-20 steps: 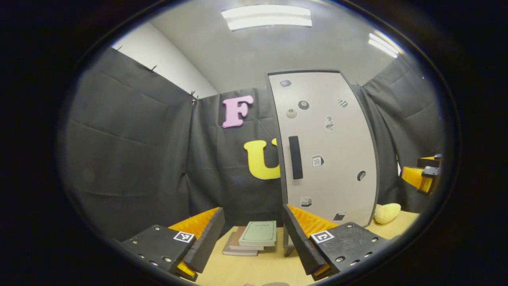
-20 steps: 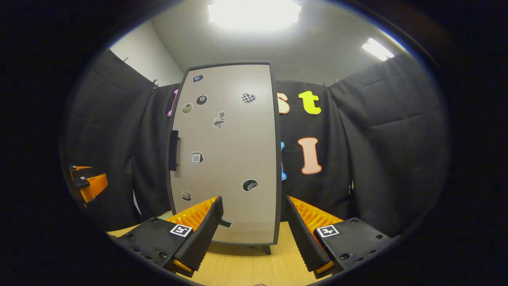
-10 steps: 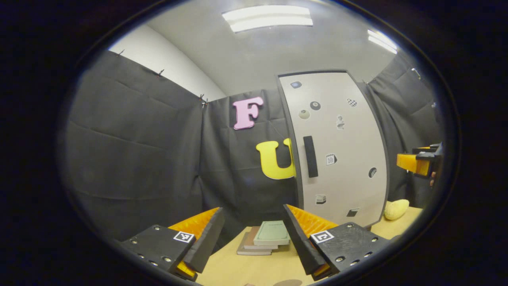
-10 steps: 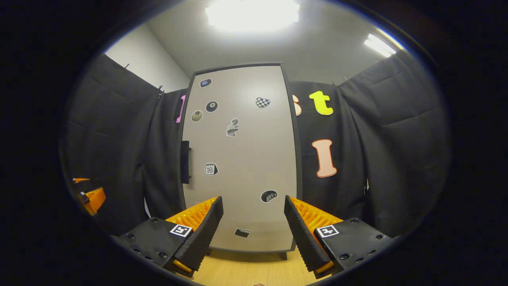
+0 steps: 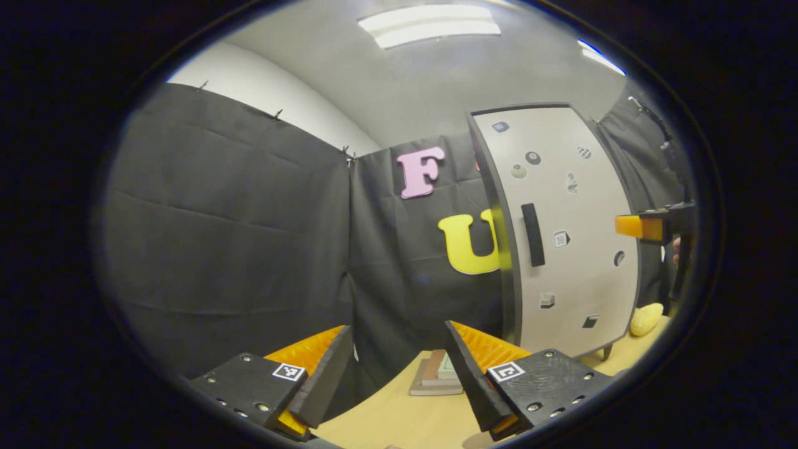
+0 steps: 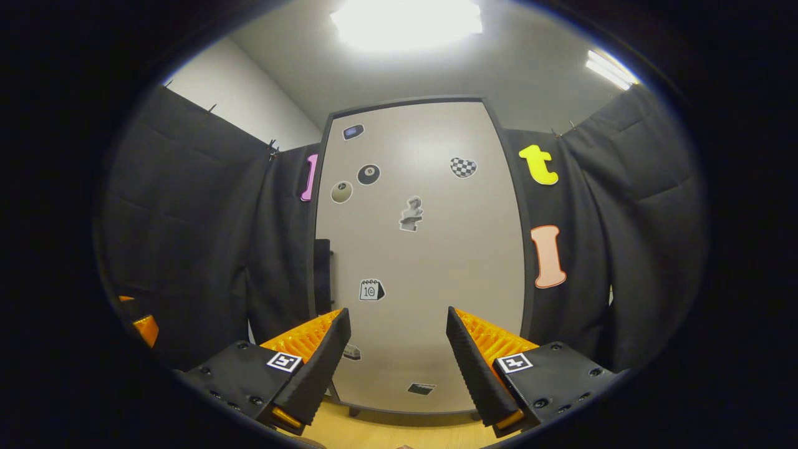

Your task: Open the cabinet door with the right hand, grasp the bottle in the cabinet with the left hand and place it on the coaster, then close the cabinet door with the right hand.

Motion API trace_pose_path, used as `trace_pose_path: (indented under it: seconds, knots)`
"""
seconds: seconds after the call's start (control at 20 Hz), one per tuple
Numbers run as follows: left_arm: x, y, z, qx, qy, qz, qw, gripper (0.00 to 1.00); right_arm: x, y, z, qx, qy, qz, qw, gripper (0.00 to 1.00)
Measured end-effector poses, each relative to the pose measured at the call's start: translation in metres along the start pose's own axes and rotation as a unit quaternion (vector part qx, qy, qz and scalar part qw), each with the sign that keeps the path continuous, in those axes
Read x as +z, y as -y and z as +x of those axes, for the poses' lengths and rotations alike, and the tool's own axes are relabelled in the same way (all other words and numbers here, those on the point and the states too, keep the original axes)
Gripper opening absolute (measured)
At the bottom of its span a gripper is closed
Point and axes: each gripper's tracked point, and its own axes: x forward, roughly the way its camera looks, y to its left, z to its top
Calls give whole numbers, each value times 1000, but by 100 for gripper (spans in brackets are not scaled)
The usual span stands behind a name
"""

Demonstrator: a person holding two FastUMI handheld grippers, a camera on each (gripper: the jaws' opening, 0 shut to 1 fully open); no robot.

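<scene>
Facing closed cabinet door [image 6: 424, 249], right claw [image 6: 398, 355] is being held spread, empty; handle [image 6: 322, 274], centre-left of frame, should be hooked squarely. Left claw [image 5: 396, 368] spread, idle. Bottle presumably inside.

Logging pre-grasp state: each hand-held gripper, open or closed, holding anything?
Left hand-held gripper: open, holding nothing.
Right hand-held gripper: open, holding nothing.

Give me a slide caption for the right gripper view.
Open right gripper faces the closed cabinet door, its handle at the left edge.
</scene>
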Motion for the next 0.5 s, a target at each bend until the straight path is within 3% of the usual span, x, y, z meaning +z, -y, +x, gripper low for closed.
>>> trace_pose_path:
  seconds: [0.5]
  knots:
    - [-13,-21,-1,62,-29,-2,998,89,6,-64,73,28,-7,-13,1000,97]
